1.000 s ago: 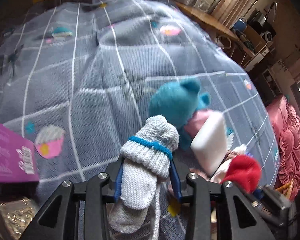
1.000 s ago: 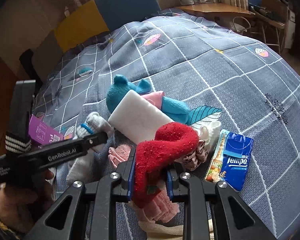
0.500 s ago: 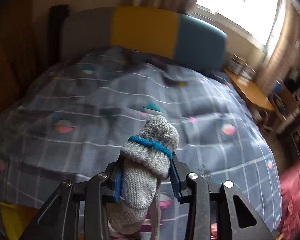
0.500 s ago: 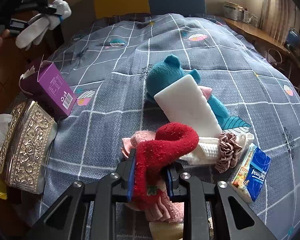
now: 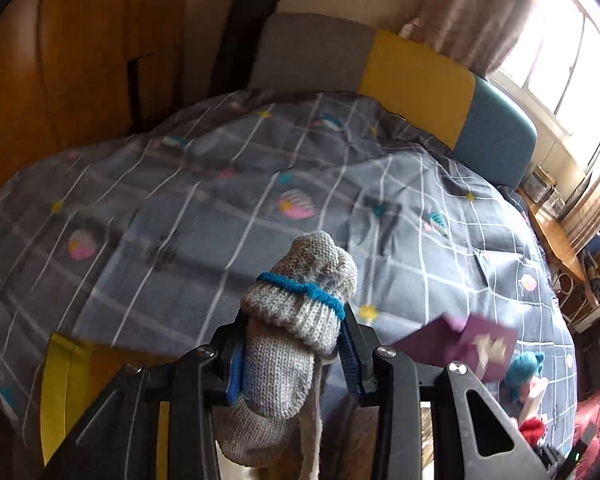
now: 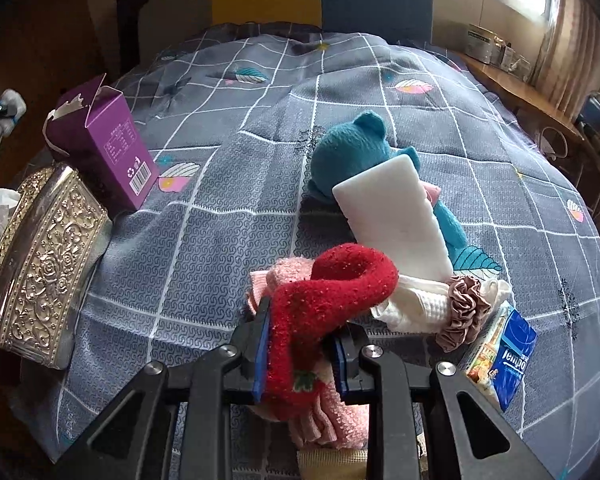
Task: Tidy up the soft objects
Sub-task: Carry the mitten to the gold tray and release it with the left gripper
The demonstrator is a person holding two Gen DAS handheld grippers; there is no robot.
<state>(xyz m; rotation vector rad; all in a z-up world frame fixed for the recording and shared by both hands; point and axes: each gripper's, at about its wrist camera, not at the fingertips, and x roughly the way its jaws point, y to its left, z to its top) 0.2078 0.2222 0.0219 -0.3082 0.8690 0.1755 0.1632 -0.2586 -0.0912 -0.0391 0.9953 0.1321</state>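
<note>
My left gripper (image 5: 292, 348) is shut on a grey knitted mitten (image 5: 296, 320) with a blue band, held up over the left side of the bed. It shows again at the far left edge of the right wrist view, as the grey mitten (image 6: 4, 120). My right gripper (image 6: 300, 344) is shut on a red fuzzy sock (image 6: 328, 292), low over the pile of soft things. In that pile lie a pink sock (image 6: 328, 424), a teal plush bear (image 6: 352, 152), a white foam block (image 6: 392, 216), a white cloth (image 6: 416, 304) and a mauve scrunchie (image 6: 464, 308).
A purple carton (image 6: 108, 148) stands on the grey checked bedspread (image 6: 220, 240), beside an embossed silver tissue box (image 6: 40, 268) at the bed's left edge. A blue tissue pack (image 6: 508, 352) lies right of the pile. A yellow-edged container (image 5: 60, 384) sits below the left gripper. A wooden desk (image 6: 540, 104) runs along the right.
The left gripper has swung away from the pile to the left and upward with the mitten. The right gripper has rolled a little and stayed over the pile with the red sock.
</note>
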